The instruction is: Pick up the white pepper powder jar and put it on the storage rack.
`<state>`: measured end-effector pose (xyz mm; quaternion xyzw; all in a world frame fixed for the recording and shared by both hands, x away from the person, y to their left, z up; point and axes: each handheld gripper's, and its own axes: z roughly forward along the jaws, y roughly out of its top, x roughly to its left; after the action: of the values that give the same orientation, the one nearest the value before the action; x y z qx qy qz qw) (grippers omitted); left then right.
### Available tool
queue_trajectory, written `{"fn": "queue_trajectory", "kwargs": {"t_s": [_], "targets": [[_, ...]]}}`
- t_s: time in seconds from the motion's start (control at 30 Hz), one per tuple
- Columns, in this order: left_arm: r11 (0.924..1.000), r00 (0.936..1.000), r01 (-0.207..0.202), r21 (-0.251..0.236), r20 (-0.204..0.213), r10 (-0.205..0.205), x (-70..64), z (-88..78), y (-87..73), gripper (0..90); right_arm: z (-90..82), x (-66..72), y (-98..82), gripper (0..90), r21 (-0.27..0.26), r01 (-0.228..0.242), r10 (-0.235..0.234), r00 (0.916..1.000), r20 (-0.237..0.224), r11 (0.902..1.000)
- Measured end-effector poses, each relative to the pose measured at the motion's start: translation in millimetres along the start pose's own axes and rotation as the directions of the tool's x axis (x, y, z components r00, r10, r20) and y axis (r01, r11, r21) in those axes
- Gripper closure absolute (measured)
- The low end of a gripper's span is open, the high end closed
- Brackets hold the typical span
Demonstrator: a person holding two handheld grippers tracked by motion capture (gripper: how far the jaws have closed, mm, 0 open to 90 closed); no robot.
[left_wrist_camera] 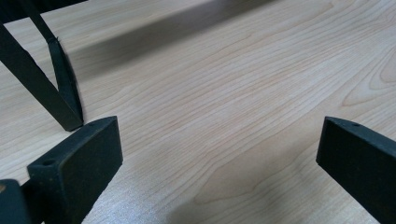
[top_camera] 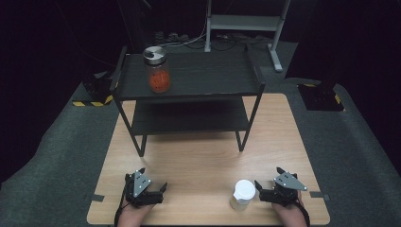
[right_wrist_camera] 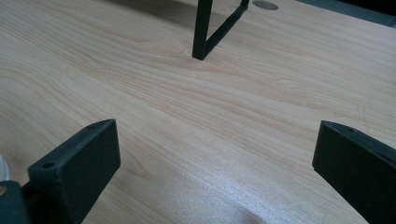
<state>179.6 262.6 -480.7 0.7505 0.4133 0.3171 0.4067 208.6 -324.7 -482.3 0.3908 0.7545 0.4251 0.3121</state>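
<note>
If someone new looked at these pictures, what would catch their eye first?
Probably the clear jar with orange contents and a silver lid, on the left of the black shelf's top tier. Next, the white cup at the wooden table's near edge, just left of the open right gripper; the left gripper is also open.

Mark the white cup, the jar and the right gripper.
white cup (top_camera: 244, 190), high view, on its lid.
jar (top_camera: 158, 75), high view, on its glass side.
right gripper (top_camera: 268, 185), high view, between its fingertips.
</note>
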Motion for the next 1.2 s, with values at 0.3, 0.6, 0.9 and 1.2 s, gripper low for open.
{"fn": "queue_trajectory", "kwargs": {"t_s": [0.3, 0.6, 0.9, 1.2], "targets": [[0.9998, 0.9999, -0.017, 0.011, 0.003, 0.017, -1.0, 0.8, 2.0, 0.7, -13.5, -0.6, -1.6, 0.0, -0.053, -0.019, 0.019, 0.9998, 0.006, 0.9984], [0.9992, 0.9994, -0.034, 0.021, 0.011, 0.034, -1.2, 1.9, 4.0, 0.7, -30.9, 3.3, 1.3, 0.0, -0.114, -0.017, 0.019, 0.9998, 0.011, 0.9933], [0.9992, 0.9992, -0.033, 0.024, 0.022, 0.032, 1.0, 3.5, 5.2, 0.7, -47.1, 7.2, 4.5, 0.0, -0.173, -0.018, 0.019, 0.9998, 0.009, 0.9847], [0.9994, 0.9992, -0.034, 0.008, 0.023, 0.034, 1.2, 1.9, 2.3, 0.7, -63.2, 11.6, 8.6, 0.0, -0.237, -0.037, 0.029, 0.9989, -0.037, 0.9707]]}}
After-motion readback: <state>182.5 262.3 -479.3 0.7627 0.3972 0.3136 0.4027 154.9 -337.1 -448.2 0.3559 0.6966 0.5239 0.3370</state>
